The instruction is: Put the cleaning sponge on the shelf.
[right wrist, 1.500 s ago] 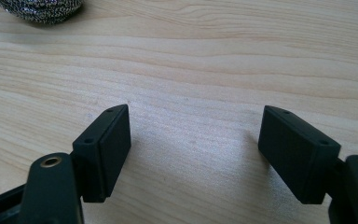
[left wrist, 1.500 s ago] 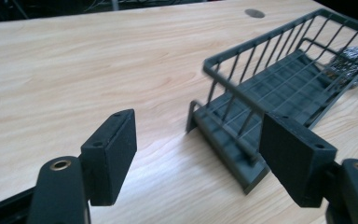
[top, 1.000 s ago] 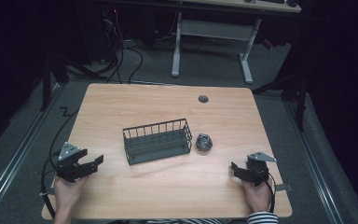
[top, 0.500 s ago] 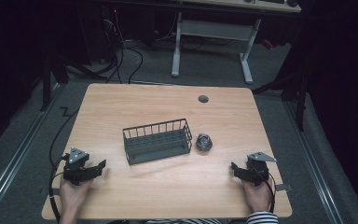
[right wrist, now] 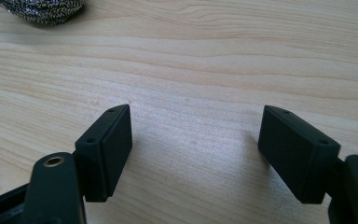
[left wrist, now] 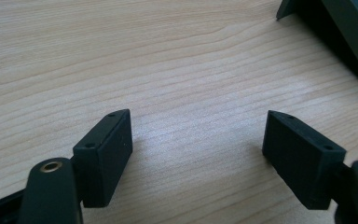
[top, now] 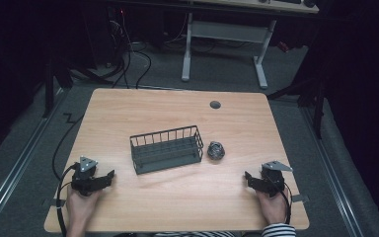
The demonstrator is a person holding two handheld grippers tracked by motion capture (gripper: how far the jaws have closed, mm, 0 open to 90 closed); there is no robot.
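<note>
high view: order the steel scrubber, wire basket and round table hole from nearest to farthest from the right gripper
From the right gripper:
1. steel scrubber, just up and to its left, beside the basket's right end.
2. wire basket, farther left, mid-table.
3. round table hole, near the table's far edge.

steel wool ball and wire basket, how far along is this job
Nothing looks done yet: the round silvery steel wool ball sits on the wooden table just right of the dark wire basket, outside it. Nothing is in hand: the left hand-held gripper and right hand-held gripper rest near the table's front corners, jaws apart over bare wood. The first reach and grasp are left, probably for the ball.
</note>
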